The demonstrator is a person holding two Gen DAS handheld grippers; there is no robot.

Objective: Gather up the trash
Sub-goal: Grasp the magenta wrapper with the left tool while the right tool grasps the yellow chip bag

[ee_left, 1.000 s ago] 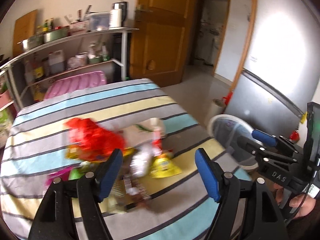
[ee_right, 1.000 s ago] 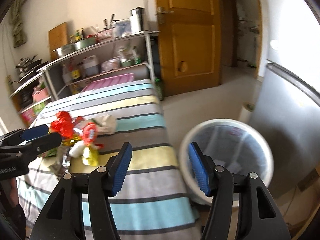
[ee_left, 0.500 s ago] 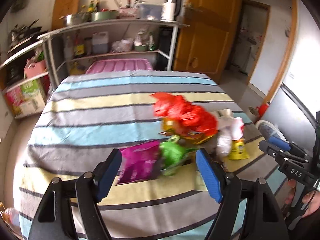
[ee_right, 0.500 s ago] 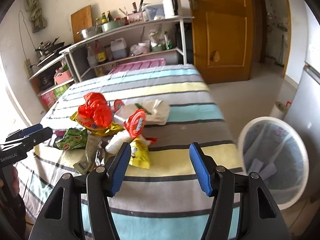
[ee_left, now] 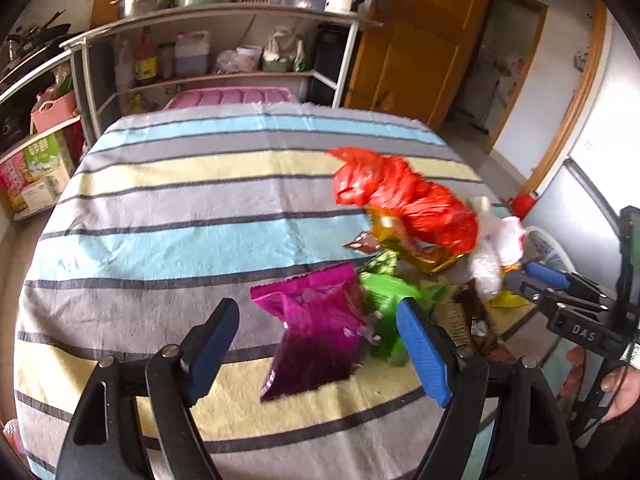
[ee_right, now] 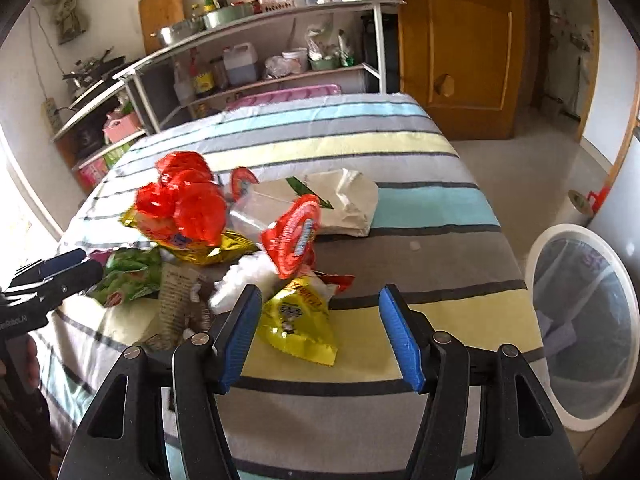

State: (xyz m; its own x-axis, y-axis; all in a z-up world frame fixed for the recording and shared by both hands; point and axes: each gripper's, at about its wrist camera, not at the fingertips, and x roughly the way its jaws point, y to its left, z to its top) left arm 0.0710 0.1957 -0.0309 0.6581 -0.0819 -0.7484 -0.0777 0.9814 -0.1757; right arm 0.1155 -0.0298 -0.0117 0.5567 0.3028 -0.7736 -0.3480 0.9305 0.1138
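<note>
A heap of trash lies on the striped table [ee_left: 168,208]: a red plastic bag [ee_left: 404,196] [ee_right: 184,200], a magenta foil wrapper [ee_left: 316,332], a green wrapper [ee_left: 388,292] [ee_right: 128,276], a yellow packet [ee_right: 300,320], a red round packet [ee_right: 292,236] and a white bag [ee_right: 344,200]. My left gripper [ee_left: 320,348] is open, with the magenta wrapper lying between its fingers on the table. My right gripper [ee_right: 320,332] is open just above the yellow packet. A white bin [ee_right: 584,324] with a clear liner stands on the floor right of the table.
A metal shelf rack [ee_left: 224,48] with pots, bottles and jugs stands behind the table. A pink crate [ee_left: 232,98] sits at the far table edge. A wooden door [ee_right: 460,40] is at the back right. A grey cabinet [ee_left: 592,208] stands beyond the bin.
Both grippers have swung left from the bin toward the trash heap and come closer to it. The left now frames the magenta wrapper, the right the yellow packet. Both stay open.
</note>
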